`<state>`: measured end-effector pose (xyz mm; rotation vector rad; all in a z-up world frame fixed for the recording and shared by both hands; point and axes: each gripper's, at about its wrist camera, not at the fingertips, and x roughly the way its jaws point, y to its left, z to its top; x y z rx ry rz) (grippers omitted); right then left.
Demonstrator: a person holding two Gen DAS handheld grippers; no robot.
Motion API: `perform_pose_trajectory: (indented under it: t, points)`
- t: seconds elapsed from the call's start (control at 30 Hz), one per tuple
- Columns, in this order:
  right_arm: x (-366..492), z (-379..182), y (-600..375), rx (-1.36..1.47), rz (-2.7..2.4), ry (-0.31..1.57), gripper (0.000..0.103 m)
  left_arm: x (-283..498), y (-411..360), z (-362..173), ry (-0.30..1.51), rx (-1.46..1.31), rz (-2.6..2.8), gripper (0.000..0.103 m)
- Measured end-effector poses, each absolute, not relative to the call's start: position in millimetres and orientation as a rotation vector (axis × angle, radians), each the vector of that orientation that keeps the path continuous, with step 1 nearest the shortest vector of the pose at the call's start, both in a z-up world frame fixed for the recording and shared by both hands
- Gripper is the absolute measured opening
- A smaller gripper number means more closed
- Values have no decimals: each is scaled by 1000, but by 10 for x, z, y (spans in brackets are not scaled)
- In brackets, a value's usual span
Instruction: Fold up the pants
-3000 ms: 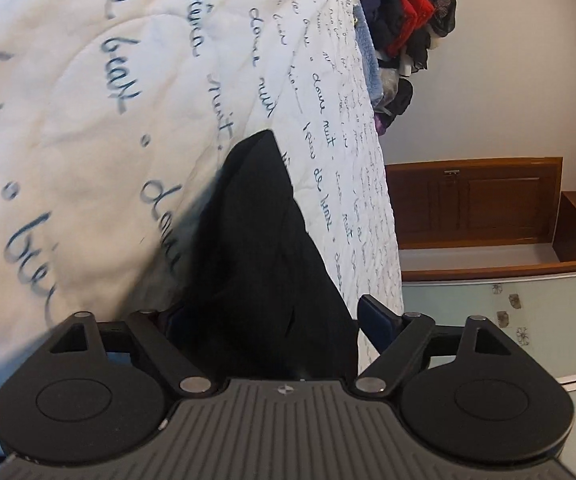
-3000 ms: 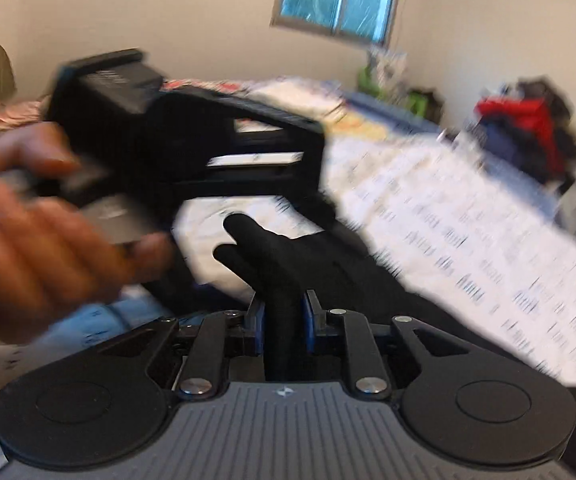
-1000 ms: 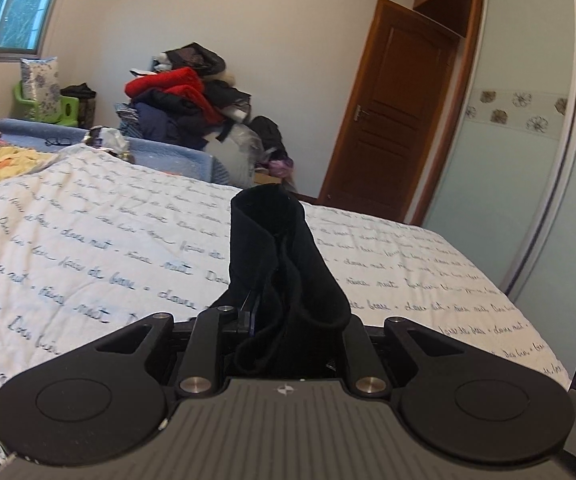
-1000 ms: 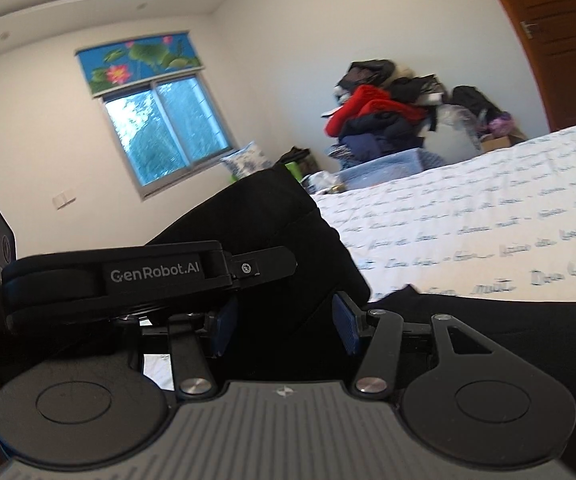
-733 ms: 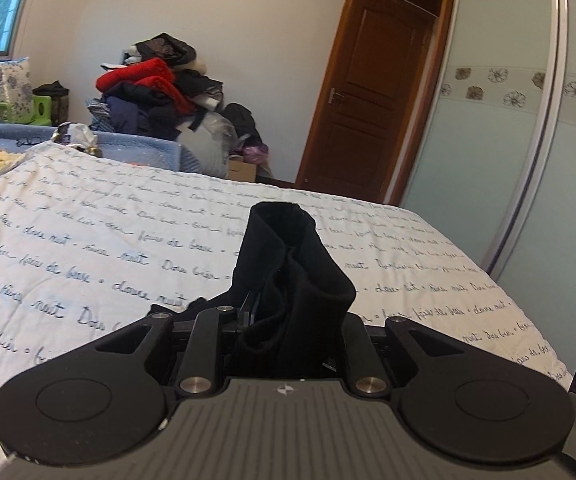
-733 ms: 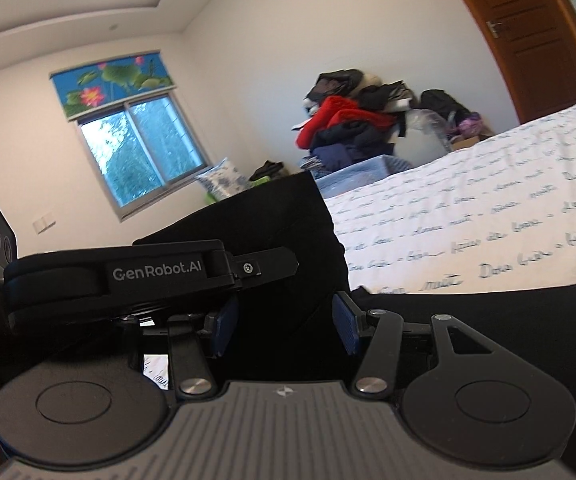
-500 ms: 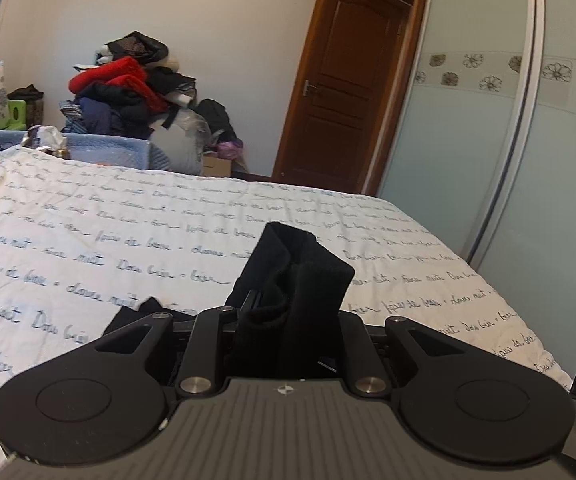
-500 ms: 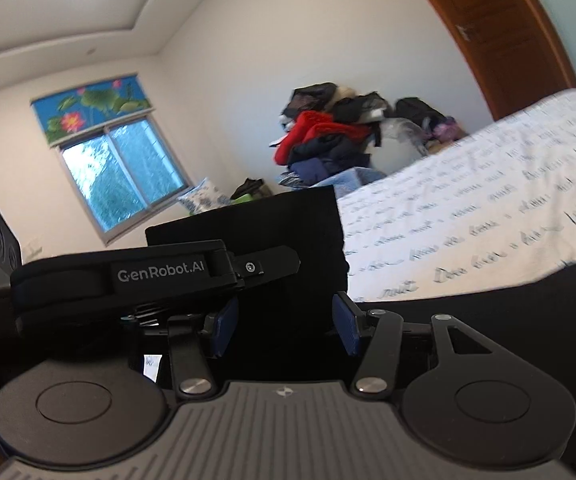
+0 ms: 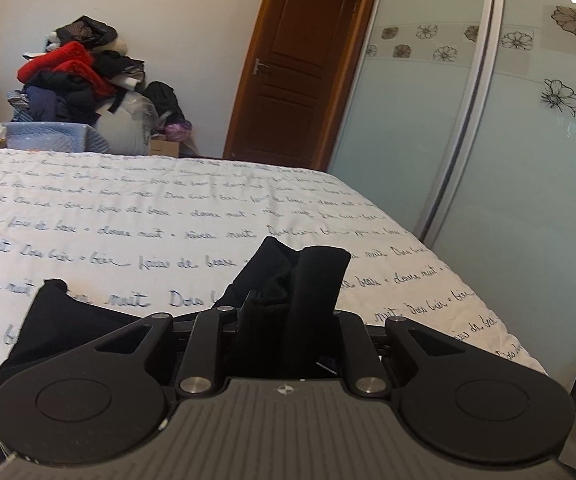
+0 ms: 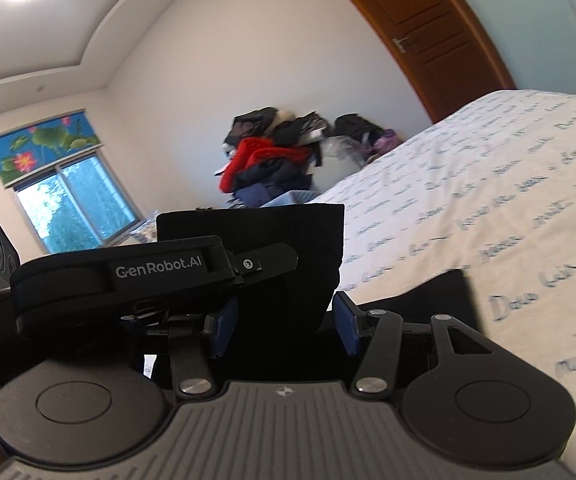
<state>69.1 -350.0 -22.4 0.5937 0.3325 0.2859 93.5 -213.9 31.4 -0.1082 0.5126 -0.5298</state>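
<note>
The black pants [image 9: 312, 280] are bunched up between the jaws of my left gripper [image 9: 283, 320], which is shut on them. A lower layer of the pants [image 9: 59, 320] lies flat on the white quilt with blue writing [image 9: 167, 208]. In the right wrist view a broad folded band of the pants [image 10: 288, 248] stands up between the blue pads [image 10: 223, 328] of my right gripper [image 10: 285, 328], which grips it. More black fabric [image 10: 428, 296] lies on the quilt just beyond. The left unit's black housing [image 10: 127, 272] sits close on the left of that view.
The bed's far edge runs towards a brown door [image 9: 292, 80] and a frosted sliding wardrobe [image 9: 508, 160] on the right. A pile of clothes [image 9: 75, 76] is heaped on a blue bin behind the bed. A window [image 10: 75, 204] is on the left wall.
Both grippers have carried the held pants edge sideways and lower over the bed. More black fabric now lies on the quilt under them. Both grips are unchanged.
</note>
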Motion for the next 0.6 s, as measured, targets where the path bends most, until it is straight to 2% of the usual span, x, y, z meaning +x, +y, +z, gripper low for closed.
perform_pose_trajectory:
  t: [0.6]
  points:
    - [603, -490, -3875, 625, 162, 403, 53, 1021, -2518, -26, 615, -88, -585, 21]
